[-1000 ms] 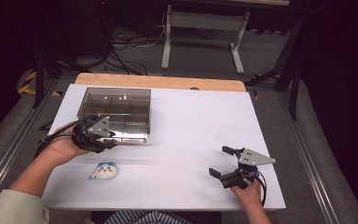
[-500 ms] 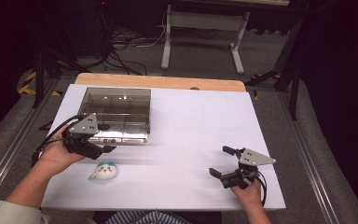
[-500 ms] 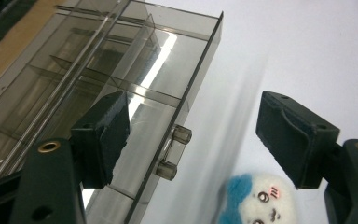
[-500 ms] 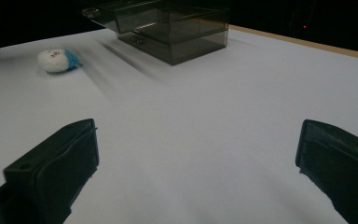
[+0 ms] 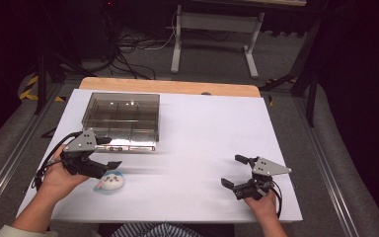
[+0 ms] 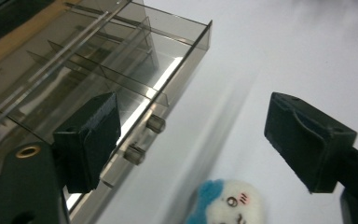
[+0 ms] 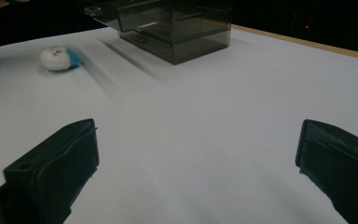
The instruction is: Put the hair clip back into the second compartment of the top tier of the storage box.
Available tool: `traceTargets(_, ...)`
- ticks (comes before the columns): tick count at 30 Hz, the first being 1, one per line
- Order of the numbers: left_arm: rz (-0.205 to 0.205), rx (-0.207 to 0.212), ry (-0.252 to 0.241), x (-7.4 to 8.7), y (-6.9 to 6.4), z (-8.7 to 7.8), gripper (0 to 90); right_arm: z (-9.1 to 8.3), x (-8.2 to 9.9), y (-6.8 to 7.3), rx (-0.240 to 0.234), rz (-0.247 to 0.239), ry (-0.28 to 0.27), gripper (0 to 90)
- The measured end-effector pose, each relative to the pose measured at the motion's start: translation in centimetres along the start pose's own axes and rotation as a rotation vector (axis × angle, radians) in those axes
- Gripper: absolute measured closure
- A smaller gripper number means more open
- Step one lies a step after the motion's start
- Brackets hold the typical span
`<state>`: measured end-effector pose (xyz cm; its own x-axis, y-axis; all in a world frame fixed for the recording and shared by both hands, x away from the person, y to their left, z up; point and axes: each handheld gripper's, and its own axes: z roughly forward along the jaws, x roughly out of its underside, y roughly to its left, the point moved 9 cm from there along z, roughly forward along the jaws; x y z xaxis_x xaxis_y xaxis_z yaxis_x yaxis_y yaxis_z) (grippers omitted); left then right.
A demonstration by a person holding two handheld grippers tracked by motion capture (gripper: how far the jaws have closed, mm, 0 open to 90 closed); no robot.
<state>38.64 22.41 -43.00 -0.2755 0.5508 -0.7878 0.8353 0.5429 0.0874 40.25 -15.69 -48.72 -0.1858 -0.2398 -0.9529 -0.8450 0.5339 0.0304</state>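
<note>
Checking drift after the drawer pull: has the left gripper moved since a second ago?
Yes. The left gripper has backed off from the front of the clear drawer box toward the table's near edge, its jaws just opened with nothing between them, above the small plush toy.

Drawer box [image 5: 121, 116]: smoky clear plastic, glossy, hard, with reflections; two small clear plastic knobs [image 6: 144, 138] on its front. Plush toy [image 5: 109, 181]: soft fuzzy cloth, white and blue, matt. Surface [image 5: 212, 133]: smooth matt white sheet over a light wood edge. Left claw [image 6: 200, 140], right claw [image 7: 196, 172]: matt black plastic, slightly grainy.
</note>
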Motion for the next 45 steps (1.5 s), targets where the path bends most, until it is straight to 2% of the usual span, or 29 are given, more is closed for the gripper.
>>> traceTargets(4, -0.019, 0.004, -0.001, 0.5, -0.6, 0.0, 16.8, 0.0, 0.0, 0.0, 0.001, 0.0, 0.0, 0.0)
traceTargets(7, -0.049, 0.033, -0.015, 0.8, -1.2, 0.1, 16.1, 0.0, 0.0, 0.0, -0.001, 0.002, 0.0, 0.0)
traceTargets(11, -0.07, 0.039, 0.008, 1.6, -1.7, 0.6, 12.2, 0.0, 0.0, 0.0, -0.001, 0.001, 0.0, 0.0)
traceTargets(13, -0.076, 0.024, 0.024, 2.0, -1.8, 0.8, 10.2, 0.0, 0.0, 0.0, -0.001, 0.001, 0.0, 0.0)
traceTargets(22, -0.082, 0.018, 0.048, 2.9, -2.2, 1.3, 9.3, 0.0, 0.0, 0.1, -0.003, 0.002, 0.0, 0.0)
traceTargets(27, -0.076, 0.023, 0.094, 3.5, -2.4, 1.8, 9.4, 0.0, 0.0, 0.1, -0.004, 0.002, 0.002, 0.0)
traceTargets(37, -0.07, 0.024, 0.148, 4.5, -2.4, 2.3, 10.7, -0.1, 0.0, 0.1, -0.007, 0.006, -0.002, 0.0)
traceTargets(41, -0.057, 0.015, 0.185, 5.3, -2.4, 2.6, 11.9, -0.1, 0.0, 0.1, -0.008, 0.006, -0.002, 0.0)
traceTargets(45, -0.051, 0.024, 0.221, 6.1, -2.5, 2.8, 13.8, -0.1, 0.0, 0.1, -0.011, 0.007, -0.001, 0.0)
